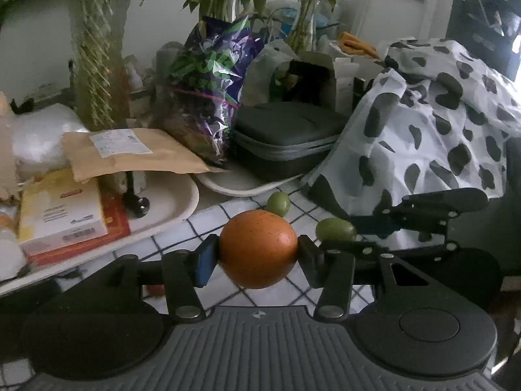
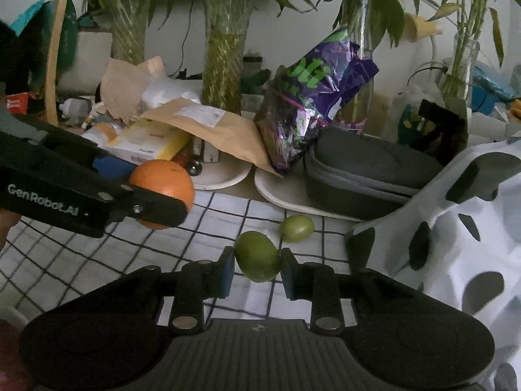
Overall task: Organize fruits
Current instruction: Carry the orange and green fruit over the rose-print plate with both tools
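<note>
orange (image 1: 258, 248) clamped in left gripper (image 1: 257, 257) | green fruit (image 2: 258, 256) clamped in right gripper (image 2: 257, 268)

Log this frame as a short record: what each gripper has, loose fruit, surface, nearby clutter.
left gripper: shut on orange
right gripper: shut on green fruit
loose fruit: second green fruit on the cloth, beyond the right gripper
surface: white grid-patterned cloth
clutter: purple bag, dark zip case, spotted fabric
</note>
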A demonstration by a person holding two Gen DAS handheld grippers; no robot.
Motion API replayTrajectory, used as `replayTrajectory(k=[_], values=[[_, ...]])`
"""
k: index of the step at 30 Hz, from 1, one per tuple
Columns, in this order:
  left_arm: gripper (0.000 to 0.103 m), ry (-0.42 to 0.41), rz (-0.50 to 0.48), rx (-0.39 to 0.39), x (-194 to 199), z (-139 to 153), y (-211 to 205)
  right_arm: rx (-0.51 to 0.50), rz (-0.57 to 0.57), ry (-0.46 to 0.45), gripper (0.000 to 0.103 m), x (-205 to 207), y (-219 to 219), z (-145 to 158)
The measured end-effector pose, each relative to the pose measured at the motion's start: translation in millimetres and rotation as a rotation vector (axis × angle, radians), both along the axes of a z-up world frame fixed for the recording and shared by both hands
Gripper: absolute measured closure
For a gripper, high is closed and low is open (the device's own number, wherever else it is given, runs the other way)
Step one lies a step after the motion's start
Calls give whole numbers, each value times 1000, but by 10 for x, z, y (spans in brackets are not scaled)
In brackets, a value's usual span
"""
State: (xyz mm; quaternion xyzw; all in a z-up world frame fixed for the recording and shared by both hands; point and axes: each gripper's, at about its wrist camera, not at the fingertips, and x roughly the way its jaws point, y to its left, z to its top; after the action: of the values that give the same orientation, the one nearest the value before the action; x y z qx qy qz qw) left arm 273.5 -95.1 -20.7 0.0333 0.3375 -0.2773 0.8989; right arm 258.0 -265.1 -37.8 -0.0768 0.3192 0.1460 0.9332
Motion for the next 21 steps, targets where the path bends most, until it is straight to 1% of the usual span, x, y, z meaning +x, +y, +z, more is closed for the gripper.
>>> replayTrajectory(k=[3,9,21], values=[[53,-10,1,18,-132,48,32,4,2,4,73,-118,13,46],[53,-30,1,29,-415,147,85,14,17,-2,74,-377,68,140],[53,-59,18,16,-976,323,207,14,60,-33,75,-923,239,317]])
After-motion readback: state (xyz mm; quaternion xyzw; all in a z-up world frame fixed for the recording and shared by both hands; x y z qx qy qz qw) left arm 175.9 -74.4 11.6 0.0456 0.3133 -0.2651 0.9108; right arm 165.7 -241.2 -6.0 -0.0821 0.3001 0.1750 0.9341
